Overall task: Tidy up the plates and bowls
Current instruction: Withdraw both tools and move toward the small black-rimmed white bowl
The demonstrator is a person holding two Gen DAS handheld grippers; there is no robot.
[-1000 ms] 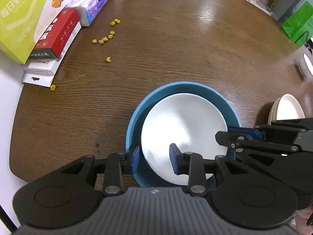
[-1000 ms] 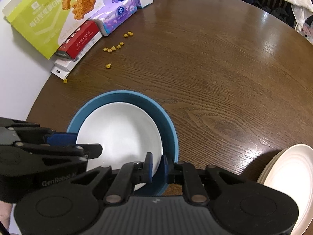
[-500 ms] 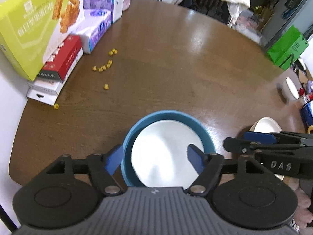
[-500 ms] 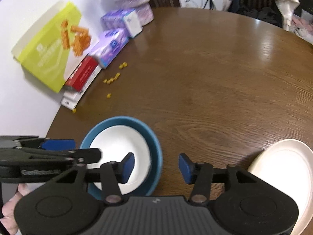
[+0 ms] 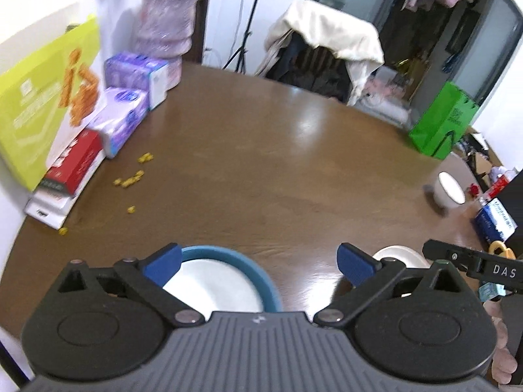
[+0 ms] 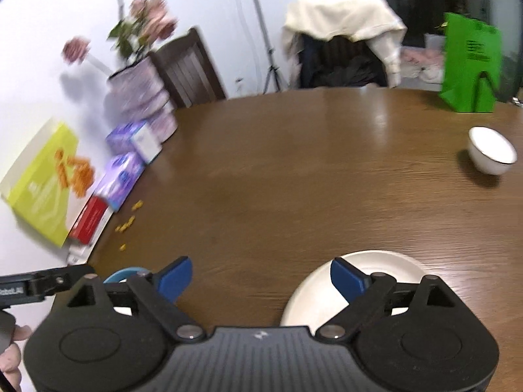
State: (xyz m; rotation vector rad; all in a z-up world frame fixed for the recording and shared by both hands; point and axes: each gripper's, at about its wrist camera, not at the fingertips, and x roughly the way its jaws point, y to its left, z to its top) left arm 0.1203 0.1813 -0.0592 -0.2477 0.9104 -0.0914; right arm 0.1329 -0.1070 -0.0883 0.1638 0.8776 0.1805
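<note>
On the tabletop (image 6: 294,170) there are one blue bowl (image 5: 261,274) holding one white plate (image 5: 212,287), one stack of cream plates (image 6: 376,261) whose number cannot be told, and one small white bowl (image 6: 492,153). Two purple tissue packs (image 6: 122,176), one yellow-green box (image 6: 42,196), one red box (image 6: 88,225), one green bag (image 6: 470,65).

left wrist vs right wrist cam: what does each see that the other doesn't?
Left wrist only: the white plate nested in the blue bowl, seen in full, and a blue-and-white packet at the table's right edge.
Right wrist only: a dark wooden chair behind the flowers.
Both: the wooden table, small white bowl, cream plates, green bag, and open, empty tongs, left and right.
</note>
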